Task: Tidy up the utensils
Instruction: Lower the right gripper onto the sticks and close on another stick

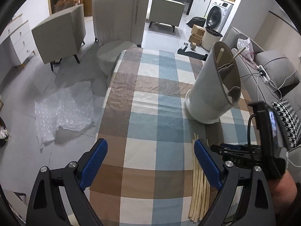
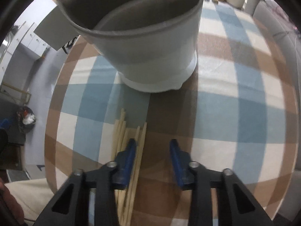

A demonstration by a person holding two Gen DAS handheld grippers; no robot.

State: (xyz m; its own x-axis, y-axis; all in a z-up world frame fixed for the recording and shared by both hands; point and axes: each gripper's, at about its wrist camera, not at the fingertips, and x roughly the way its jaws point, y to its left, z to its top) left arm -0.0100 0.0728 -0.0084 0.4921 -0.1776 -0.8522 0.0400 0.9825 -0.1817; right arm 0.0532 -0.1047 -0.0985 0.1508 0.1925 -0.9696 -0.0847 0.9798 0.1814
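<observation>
A loose bundle of pale wooden chopsticks (image 1: 197, 203) lies on the checked tablecloth (image 1: 150, 98). Behind it stands a white utensil holder (image 1: 207, 94) with grey dividers, and two chopsticks (image 1: 219, 55) lean inside it. My left gripper (image 1: 150, 143) hangs open over the cloth with nothing between its blue pads, the bundle under its right finger. My right gripper (image 2: 153, 143) points down over the chopsticks (image 2: 122, 131). Its jaws stand partly apart, the left finger lies over the bundle, and a stick or two sit just inside it without being pinched. The holder (image 2: 150, 47) rises close ahead.
The table's left edge drops to a grey floor with bubble wrap (image 1: 62, 111) and a round stool (image 1: 112, 56). A grey sofa with a houndstooth cushion (image 1: 286, 120) runs along the right. In the left wrist view the right gripper (image 1: 214, 148) sits just beyond my right finger.
</observation>
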